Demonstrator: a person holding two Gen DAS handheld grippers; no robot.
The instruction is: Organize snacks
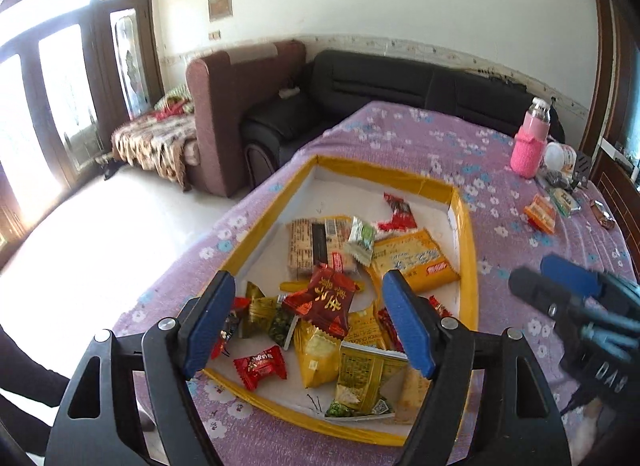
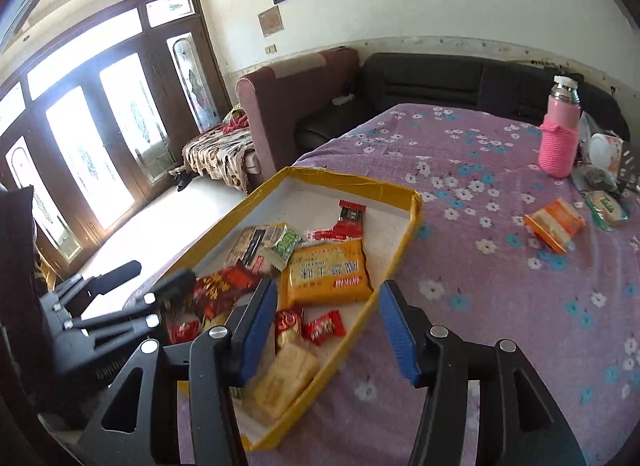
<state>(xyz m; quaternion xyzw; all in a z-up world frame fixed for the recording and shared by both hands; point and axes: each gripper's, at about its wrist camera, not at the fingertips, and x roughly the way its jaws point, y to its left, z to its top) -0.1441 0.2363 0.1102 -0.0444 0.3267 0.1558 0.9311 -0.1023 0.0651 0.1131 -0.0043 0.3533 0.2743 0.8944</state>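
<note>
Left hand-held gripper [image 1: 308,322] spread wide, empty, over yellow-rimmed tray [image 1: 466,225] of snack packets at frame centre on the bench [image 1: 440,145]; right hand-held gripper [image 2: 328,330] likewise agape, empty, at tray's right edge; orange packet [image 2: 554,223] lies outside, right.

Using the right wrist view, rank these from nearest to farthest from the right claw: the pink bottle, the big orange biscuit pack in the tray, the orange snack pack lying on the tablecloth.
From the right claw:
1. Big orange biscuit pack, just ahead in the yellow-rimmed tray.
2. Orange snack pack, farther out to the right on the purple tablecloth.
3. Pink bottle, upright at the far right.
</note>
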